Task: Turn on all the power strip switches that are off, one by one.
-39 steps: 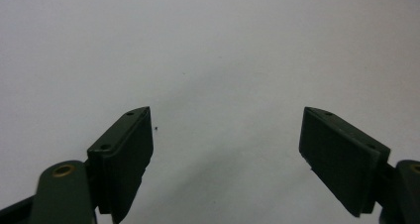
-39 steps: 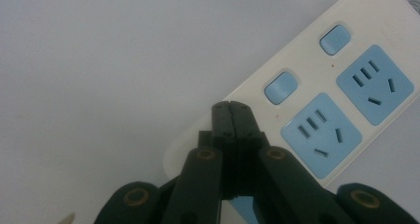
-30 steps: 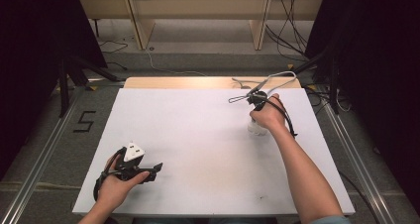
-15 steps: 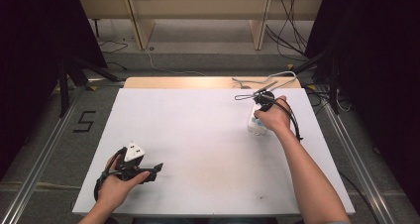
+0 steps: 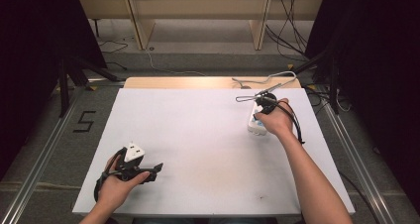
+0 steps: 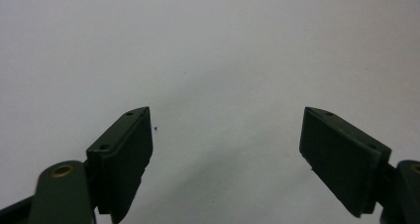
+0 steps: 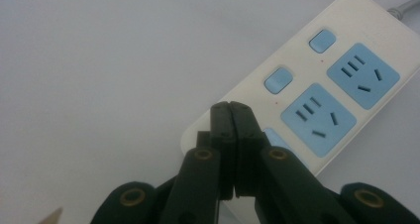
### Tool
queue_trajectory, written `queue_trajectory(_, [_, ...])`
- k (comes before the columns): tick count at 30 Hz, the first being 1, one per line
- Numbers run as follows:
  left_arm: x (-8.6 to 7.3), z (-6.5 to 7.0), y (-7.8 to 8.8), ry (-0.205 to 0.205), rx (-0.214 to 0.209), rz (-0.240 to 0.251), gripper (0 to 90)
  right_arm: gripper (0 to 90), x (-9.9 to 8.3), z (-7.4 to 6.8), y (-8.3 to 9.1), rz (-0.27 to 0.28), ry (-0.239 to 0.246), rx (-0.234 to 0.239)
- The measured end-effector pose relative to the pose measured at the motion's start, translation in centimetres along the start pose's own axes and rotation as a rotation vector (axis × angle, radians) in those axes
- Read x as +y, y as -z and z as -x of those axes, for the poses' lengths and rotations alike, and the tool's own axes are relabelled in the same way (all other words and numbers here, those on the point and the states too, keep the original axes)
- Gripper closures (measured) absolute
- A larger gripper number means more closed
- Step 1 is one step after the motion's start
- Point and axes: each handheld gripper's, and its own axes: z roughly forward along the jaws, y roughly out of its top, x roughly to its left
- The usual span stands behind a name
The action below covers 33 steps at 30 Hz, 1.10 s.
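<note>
My right claw (image 7: 232, 116) jaws pressed together over white power strip (image 7: 317, 85), my left claw (image 6: 225, 149) jaws apart above bare desk (image 5: 198, 130), well apart from strip

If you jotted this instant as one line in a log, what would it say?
left gripper: open, over bare table | right gripper: shut, empty, tips over near end of power strip | strip: flat on table, far right

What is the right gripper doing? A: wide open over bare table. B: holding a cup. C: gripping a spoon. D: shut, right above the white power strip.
D: the right hand-held gripper has its jaws pressed together with nothing between them, over the near end of the power strip.
</note>
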Motion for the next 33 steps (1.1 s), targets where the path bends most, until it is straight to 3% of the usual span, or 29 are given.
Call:
queue_trajectory(20, [0.0,-0.1,-0.1,-0.001,0.004,-0.010,20.6,88.2,-3.6,-0.8,2.4,0.087,0.015,0.060])
queue_trajectory(33, [0.0,0.0,-0.1,0.000,0.009,-0.009,20.6,84.3,-6.3,-3.0,3.2,0.126,0.054,0.097])
